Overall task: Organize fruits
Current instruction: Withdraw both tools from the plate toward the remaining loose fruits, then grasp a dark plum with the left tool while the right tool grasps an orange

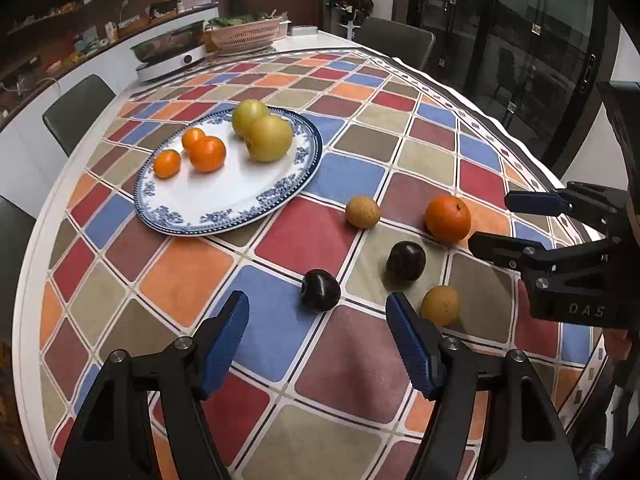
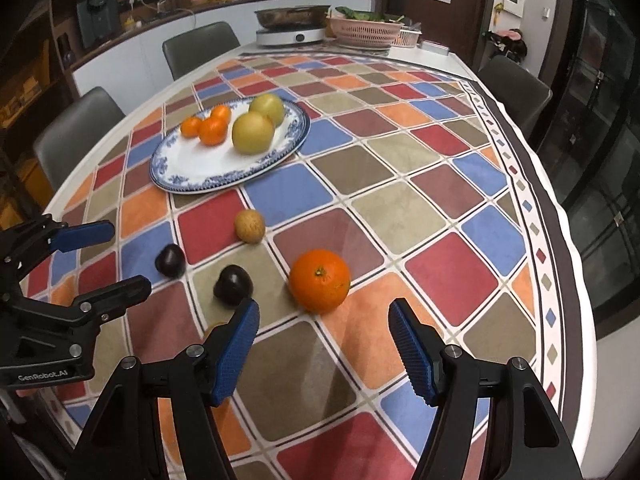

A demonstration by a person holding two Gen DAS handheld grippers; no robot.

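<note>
Five fruits lie loose beyond my fingers, off the plate [image 1: 308, 136]. I keep the left gripper [image 1: 318, 320] half-open and empty, lined on the near plum [image 1: 320, 290]; the right gripper [image 2: 324, 328], likewise empty, faces the big orange [image 2: 319, 280], probably for grasping.

Beyond your checked tablecloth [image 2: 400, 208], a steel pot [image 2: 292, 16] sits on a white cooker [image 2: 290, 36], a pink basket [image 2: 364, 32] just beside it, grey chairs [image 2: 200, 50] around.
</note>
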